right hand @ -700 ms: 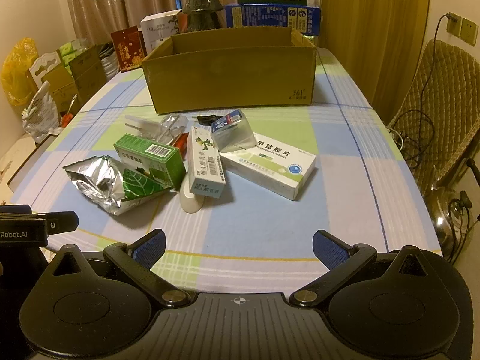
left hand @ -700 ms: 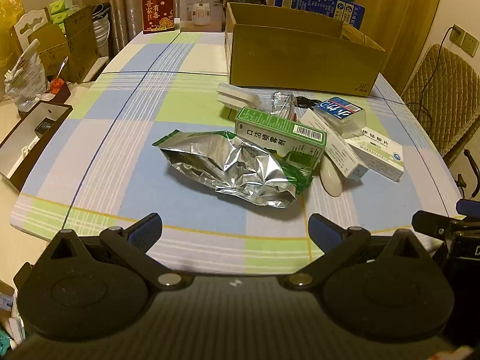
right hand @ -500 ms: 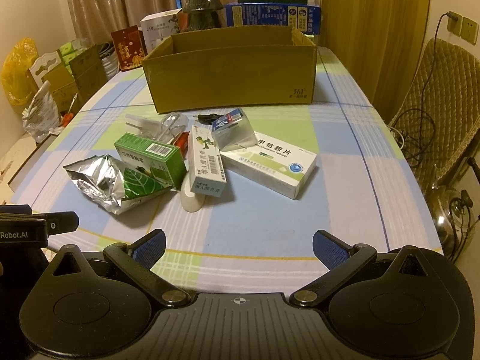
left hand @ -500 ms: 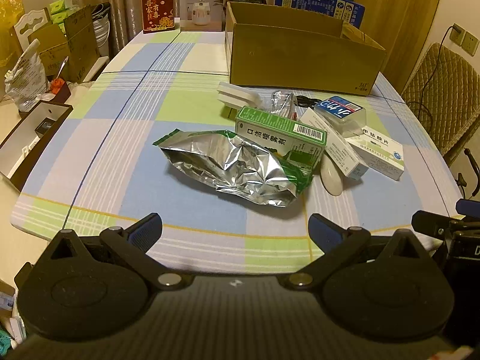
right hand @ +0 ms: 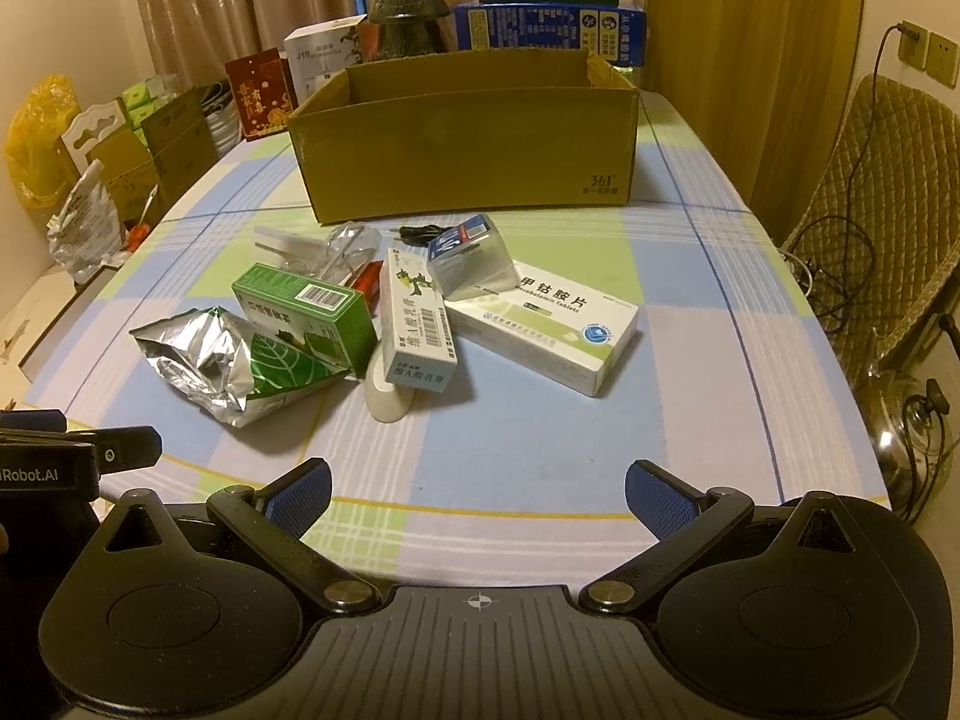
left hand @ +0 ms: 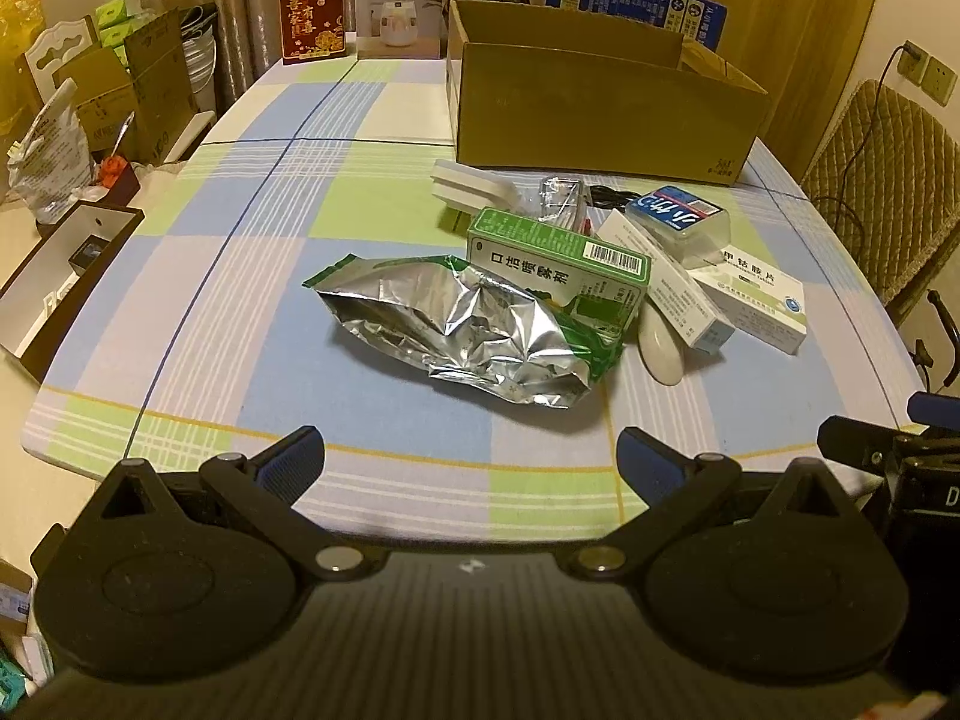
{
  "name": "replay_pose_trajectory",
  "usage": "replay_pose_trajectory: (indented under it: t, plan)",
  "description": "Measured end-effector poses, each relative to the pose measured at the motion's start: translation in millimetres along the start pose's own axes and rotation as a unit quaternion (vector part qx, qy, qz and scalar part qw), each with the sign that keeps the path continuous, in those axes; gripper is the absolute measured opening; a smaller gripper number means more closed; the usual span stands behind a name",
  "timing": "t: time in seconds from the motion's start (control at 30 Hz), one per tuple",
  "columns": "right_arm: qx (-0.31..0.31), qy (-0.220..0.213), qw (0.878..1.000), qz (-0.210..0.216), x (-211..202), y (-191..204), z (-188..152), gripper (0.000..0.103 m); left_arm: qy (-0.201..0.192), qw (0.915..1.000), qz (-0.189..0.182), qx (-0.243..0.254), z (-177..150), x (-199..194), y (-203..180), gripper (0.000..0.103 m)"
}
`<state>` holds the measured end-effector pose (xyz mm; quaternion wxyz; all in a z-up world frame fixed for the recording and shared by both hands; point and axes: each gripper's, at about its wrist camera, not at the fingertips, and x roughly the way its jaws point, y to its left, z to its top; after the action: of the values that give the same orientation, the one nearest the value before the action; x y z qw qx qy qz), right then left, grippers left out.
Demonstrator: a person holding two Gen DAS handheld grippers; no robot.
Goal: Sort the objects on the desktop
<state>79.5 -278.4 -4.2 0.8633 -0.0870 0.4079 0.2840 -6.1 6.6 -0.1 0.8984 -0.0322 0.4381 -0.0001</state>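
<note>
A pile of objects lies mid-table: a crumpled foil bag [left hand: 462, 330] [right hand: 216, 360], a green box [left hand: 558, 267] [right hand: 303, 309], a narrow white ointment box [right hand: 417, 318] [left hand: 672, 282], a flat white tablet box [right hand: 549, 330] [left hand: 759, 297], a clear plastic case with a blue label [right hand: 471, 258] [left hand: 681, 219] and a white oval object [right hand: 390, 399] [left hand: 659, 348]. An open cardboard box [left hand: 600, 108] [right hand: 468, 138] stands behind them. My left gripper [left hand: 471, 459] and right gripper [right hand: 477, 489] are both open and empty, at the table's near edge, short of the pile.
A checked cloth covers the table [left hand: 240, 276]. Boxes and a dark vase [right hand: 408, 12] stand at the far end. A padded chair [right hand: 888, 228] with cables is on the right. Cartons and bags [left hand: 108, 96] crowd the left side.
Both views have shifted only slightly; the pile sits a touch nearer in the right wrist view. Both grippers stay open and nothing on the table has moved.
</note>
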Motion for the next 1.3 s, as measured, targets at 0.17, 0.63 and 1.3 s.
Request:
replay_pose_trajectory:
  t: [0.17, 0.63, 1.3]
  plan:
    - [0.002, 0.001, 1.000, 0.001, 0.5, -1.0, -0.1, 0.101, 0.002, 1.0000, 0.002, 0.002, 0.3, 1.7, -1.3, 0.102]
    - [0.003, 0.005, 1.000, 0.004, 2.1, -3.8, -0.7, 0.101, 0.005, 1.0000, -0.003, -0.002, -1.2, 2.7, -1.5, 0.102]
    - [0.011, 0.015, 1.000, 0.008, 4.8, -7.1, -5.0, 0.101, 0.012, 0.9998, -0.014, -0.002, -4.3, 4.3, -2.3, 0.102]
